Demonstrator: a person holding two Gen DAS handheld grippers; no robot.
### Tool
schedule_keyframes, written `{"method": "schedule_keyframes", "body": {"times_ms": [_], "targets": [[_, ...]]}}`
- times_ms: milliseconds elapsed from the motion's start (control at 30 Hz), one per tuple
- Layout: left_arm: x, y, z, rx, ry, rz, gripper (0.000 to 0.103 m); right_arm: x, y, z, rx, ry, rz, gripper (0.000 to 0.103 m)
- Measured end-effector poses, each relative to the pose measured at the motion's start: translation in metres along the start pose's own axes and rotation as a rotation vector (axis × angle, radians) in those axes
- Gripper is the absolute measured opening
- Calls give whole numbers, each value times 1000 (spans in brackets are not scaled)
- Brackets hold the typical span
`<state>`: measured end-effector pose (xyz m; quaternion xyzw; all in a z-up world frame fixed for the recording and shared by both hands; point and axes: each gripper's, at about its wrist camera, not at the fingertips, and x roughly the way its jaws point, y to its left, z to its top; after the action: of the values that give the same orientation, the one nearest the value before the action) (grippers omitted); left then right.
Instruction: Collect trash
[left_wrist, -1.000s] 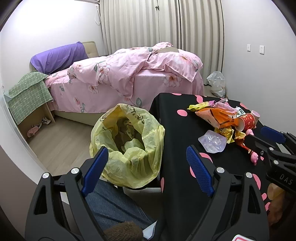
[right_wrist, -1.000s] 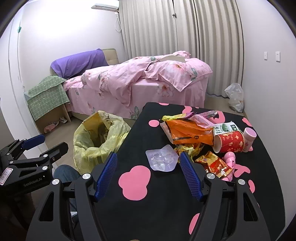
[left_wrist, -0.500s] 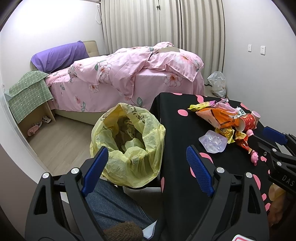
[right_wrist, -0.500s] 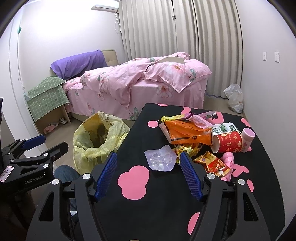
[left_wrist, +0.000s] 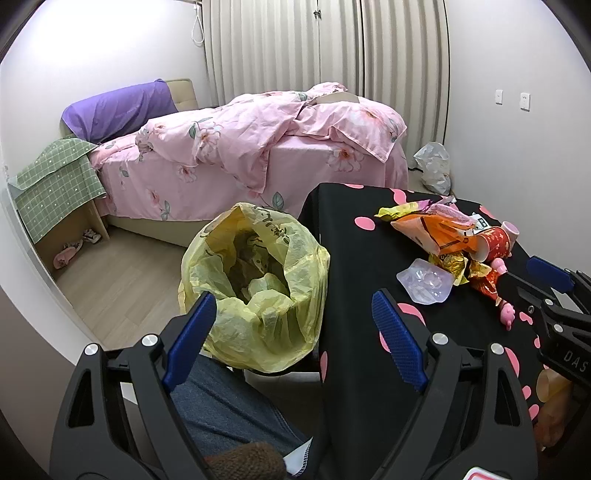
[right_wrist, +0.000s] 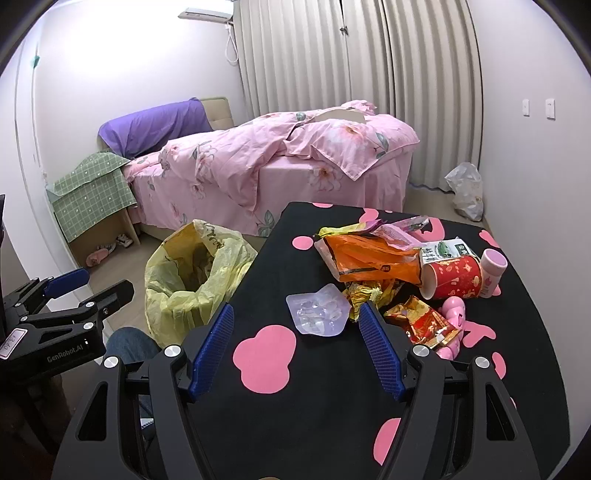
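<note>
A pile of trash lies on the black table with pink spots (right_wrist: 258, 266): a clear plastic blister tray (right_wrist: 318, 311), an orange wrapper (right_wrist: 369, 258), a red paper cup (right_wrist: 452, 282), gold and red foil wrappers (right_wrist: 421, 321) and a pink bottle (right_wrist: 491, 271). An open yellow trash bag (left_wrist: 255, 280) stands on the floor left of the table. My right gripper (right_wrist: 297, 345) is open, low over the table just before the blister tray. My left gripper (left_wrist: 293, 334) is open, above the bag's near edge. Both hold nothing.
A bed with pink floral bedding (right_wrist: 280, 166) fills the back. A small stand under a green checked cloth (left_wrist: 55, 184) is at the left wall. A white plastic bag (right_wrist: 465, 188) sits in the far right corner. A person's jeans-clad leg (left_wrist: 225, 410) is below the left gripper.
The right gripper has crept slightly forward toward the blister tray. The left gripper has barely shifted. Both stay open.
</note>
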<state>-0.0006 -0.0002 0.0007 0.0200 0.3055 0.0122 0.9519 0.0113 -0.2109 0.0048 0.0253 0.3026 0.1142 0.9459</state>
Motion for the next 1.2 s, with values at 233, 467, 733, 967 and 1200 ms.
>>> {"method": "schedule_keyframes", "body": {"times_ms": [233, 467, 733, 967, 1200], "targets": [[0, 0, 0, 1, 0, -1, 82, 0, 0, 0, 0, 0, 0, 67], [0, 0, 0, 0, 1, -2, 82, 0, 0, 0, 1, 1, 0, 67], [0, 0, 0, 0, 0, -2, 82, 0, 0, 0, 1, -2, -4, 67], [0, 0, 0, 0, -1, -2, 82, -2, -2, 0, 9, -6, -14, 67], [0, 1, 0, 0, -1, -3, 82, -2, -4, 1, 13, -6, -16, 67]]}}
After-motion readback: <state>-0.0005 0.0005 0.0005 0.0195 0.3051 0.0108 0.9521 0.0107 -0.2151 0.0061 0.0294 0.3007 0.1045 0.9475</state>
